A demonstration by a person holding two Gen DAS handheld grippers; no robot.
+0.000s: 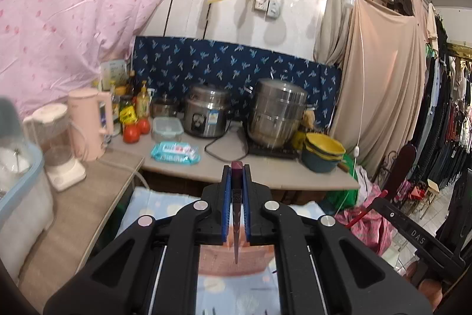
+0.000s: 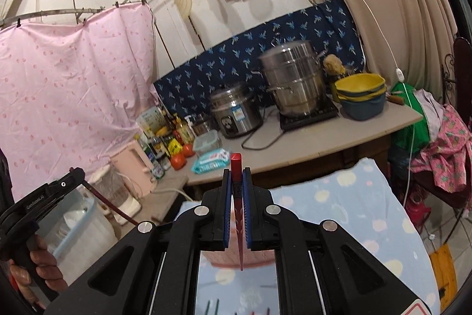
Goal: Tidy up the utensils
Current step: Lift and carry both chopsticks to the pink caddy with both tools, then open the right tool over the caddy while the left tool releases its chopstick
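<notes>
In the left wrist view my left gripper [image 1: 237,171] is shut on a dark purple chopstick [image 1: 236,226]. The stick stands between the blue pads [image 1: 226,205], thick end up and thin tip down. Under the tip lies a pink basket [image 1: 224,262] on a light blue dotted cloth [image 1: 153,205]. In the right wrist view my right gripper [image 2: 237,173] is shut on a red chopstick [image 2: 238,226], also tip down over the pink basket [image 2: 224,259]. A hand [image 2: 32,267] at the lower left holds the other tool, with its dark chopstick [image 2: 112,205]. Several stick ends [image 2: 216,306] show at the bottom edge.
A grey counter [image 1: 265,170] behind carries a rice cooker [image 1: 206,114], a steel steamer pot [image 1: 277,114], stacked yellow and blue bowls [image 1: 323,155], a wipes pack [image 1: 175,152], tomatoes [image 1: 131,133], bottles and a pink kettle [image 1: 88,126]. A blender [image 1: 59,146] and a lidded bin [image 1: 20,191] stand left. Clothes hang right.
</notes>
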